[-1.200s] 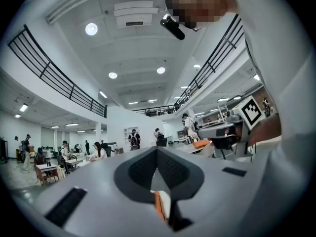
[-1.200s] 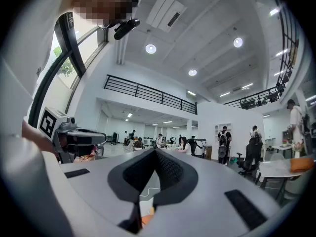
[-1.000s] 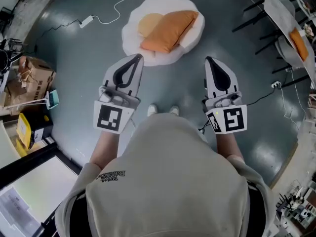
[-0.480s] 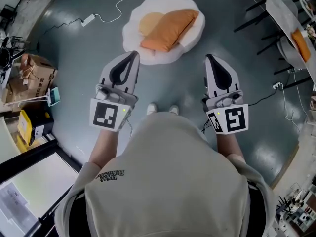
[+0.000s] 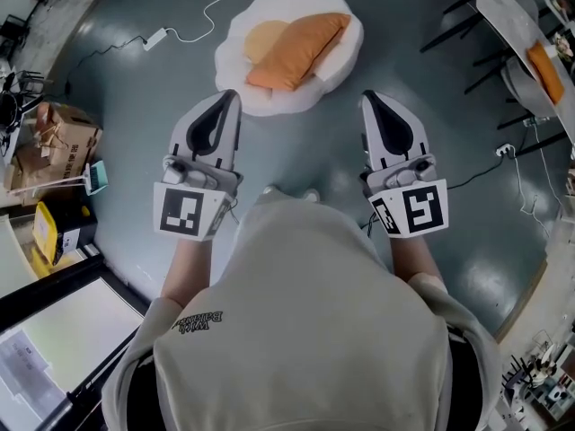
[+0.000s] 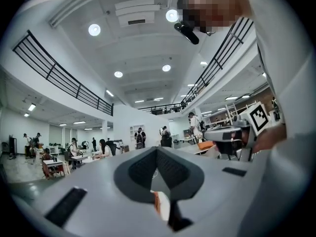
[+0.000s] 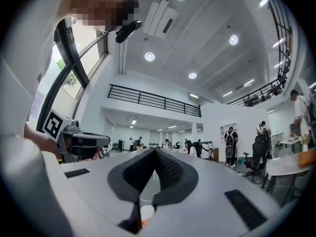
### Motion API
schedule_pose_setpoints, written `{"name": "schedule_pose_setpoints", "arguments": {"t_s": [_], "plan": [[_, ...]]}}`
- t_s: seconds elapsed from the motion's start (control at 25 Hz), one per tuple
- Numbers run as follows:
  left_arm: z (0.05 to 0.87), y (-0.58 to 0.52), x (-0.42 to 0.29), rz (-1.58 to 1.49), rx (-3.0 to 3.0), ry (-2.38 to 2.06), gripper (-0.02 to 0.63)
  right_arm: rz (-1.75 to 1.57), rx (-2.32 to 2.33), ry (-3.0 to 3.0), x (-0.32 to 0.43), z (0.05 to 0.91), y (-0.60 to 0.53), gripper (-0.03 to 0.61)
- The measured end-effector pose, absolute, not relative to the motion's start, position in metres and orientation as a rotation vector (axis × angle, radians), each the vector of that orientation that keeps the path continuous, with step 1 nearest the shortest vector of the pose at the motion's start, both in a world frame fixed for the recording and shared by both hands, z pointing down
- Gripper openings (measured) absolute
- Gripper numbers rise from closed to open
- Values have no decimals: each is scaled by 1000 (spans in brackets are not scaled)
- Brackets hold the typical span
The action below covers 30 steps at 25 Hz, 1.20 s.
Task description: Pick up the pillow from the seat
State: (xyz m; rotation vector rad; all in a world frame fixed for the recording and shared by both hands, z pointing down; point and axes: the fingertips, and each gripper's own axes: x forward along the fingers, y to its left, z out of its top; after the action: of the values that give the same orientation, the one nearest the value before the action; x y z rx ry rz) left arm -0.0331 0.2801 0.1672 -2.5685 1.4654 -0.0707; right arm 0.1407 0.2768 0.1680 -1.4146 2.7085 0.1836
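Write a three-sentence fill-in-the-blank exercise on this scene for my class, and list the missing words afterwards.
1. The pillow lying on the white seat is ____ in colour.
2. The left gripper and the right gripper both have their jaws ____, with nothing held.
3. The seat rests directly on the grey ____.
Missing words: orange; shut; floor.

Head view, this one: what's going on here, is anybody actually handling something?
A person stands on the grey floor holding a tool in each hand. The left tool and right tool are both shut and empty, held out toward the orange pillow, which lies on the white floor seat ahead. Neither tool touches the pillow, so the pickup has not begun.
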Motion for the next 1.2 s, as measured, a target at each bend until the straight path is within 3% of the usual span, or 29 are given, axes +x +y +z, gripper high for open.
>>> {"name": "schedule_pose_setpoints", "arguments": {"t_s": [0.6,1.2], "plan": [[200,248,-31,-98,-2583,1556,11,181,-1415,2742,152,194,251,9],[234,114,-71,-98,-2687,1512,11,106,-1513,2790,107,227,130,9]]}}
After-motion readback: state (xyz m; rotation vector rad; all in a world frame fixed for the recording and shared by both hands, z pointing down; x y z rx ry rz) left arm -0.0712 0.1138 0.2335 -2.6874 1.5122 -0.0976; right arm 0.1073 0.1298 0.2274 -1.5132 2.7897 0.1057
